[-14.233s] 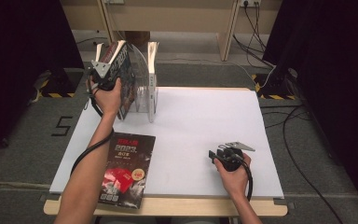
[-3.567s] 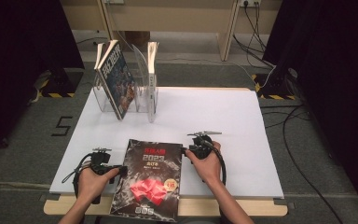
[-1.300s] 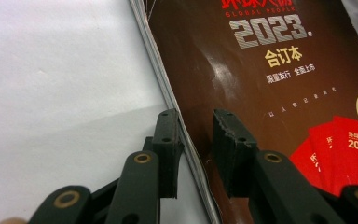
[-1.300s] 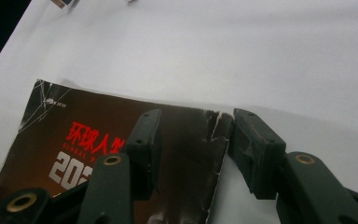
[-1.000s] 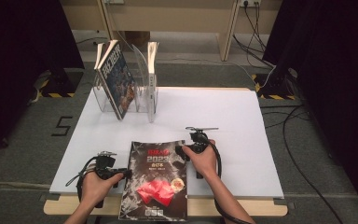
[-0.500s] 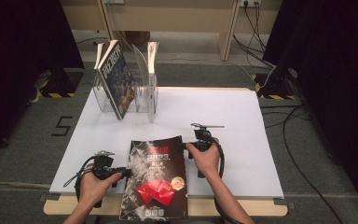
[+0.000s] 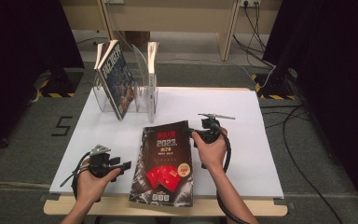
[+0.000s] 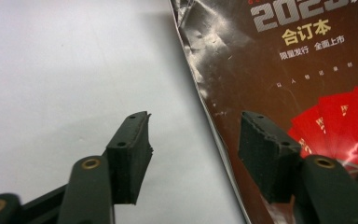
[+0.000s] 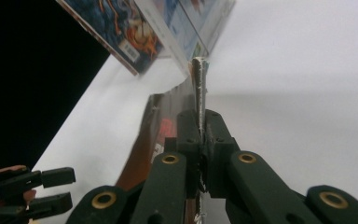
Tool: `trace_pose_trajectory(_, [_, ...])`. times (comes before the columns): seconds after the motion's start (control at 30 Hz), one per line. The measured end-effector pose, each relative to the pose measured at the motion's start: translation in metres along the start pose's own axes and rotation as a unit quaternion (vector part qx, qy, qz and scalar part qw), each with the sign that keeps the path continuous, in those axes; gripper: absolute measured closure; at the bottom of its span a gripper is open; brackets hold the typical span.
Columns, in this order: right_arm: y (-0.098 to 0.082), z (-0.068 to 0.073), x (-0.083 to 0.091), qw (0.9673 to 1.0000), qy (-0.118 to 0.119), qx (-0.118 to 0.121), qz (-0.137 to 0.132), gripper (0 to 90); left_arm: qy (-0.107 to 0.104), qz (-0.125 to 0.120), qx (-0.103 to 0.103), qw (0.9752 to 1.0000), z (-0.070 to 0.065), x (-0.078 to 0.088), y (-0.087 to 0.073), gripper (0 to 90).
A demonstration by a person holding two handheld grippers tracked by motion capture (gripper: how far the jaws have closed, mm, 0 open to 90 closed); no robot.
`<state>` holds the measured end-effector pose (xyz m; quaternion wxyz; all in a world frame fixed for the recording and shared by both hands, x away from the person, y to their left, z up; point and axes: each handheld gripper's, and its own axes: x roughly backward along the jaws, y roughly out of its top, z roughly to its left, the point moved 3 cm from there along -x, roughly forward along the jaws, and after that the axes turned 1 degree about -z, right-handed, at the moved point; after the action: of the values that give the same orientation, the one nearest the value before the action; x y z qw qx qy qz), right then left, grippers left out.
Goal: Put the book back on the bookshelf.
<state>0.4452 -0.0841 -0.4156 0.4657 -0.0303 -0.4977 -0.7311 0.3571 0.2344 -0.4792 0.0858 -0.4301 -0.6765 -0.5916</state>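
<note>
From the high view, the magazine (image 7: 164,164) is lying on the worktop (image 7: 256,154), its near edge overhanging; the right gripper (image 7: 204,134) is clamping its right edge, the left gripper (image 7: 121,165) sitting just left of it. In the left gripper view, the jaws are gaping apart, having just been opening, the magazine cropped behind them. In the right gripper view, the jaws are pinching the page edge, now lifted; the rack (image 9: 186,28) is blurring.

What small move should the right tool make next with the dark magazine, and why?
Probably keep lifting the right edge of the magazine so it stands up. The right tool is shut on that edge, which the right gripper view shows pinched between the pads. The left tool has just been opening and now stands open beside the magazine's left edge, with nothing between its pads.
</note>
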Motion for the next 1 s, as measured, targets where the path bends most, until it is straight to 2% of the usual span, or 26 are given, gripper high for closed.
trace_pose_trajectory(0.2, [0.012,0.010,0.006,0.9993,-0.009,0.020,-0.029,87.2,0.007,-0.030,-0.007,0.9995,-0.002,0.005,0.007,41.1])
trace_pose_trajectory(0.43, [0.021,0.019,0.011,0.9982,-0.016,0.032,-0.049,87.2,0.009,-0.036,-0.011,0.9992,-0.002,0.007,0.010,40.7])
trace_pose_trajectory(0.83, [0.027,0.024,0.017,0.9963,-0.025,0.040,-0.072,87.2,0.012,-0.055,-0.010,0.9984,-0.002,0.010,0.013,41.0])
trace_pose_trajectory(0.97, [0.032,0.026,0.023,0.9948,-0.030,0.042,-0.088,87.2,0.009,-0.055,-0.009,0.9984,-0.002,0.010,0.014,41.6])
trace_pose_trajectory(1.0, [0.034,0.026,0.025,0.9939,-0.034,0.050,-0.092,87.2,0.009,-0.056,-0.009,0.9983,-0.002,0.011,0.014,41.7])
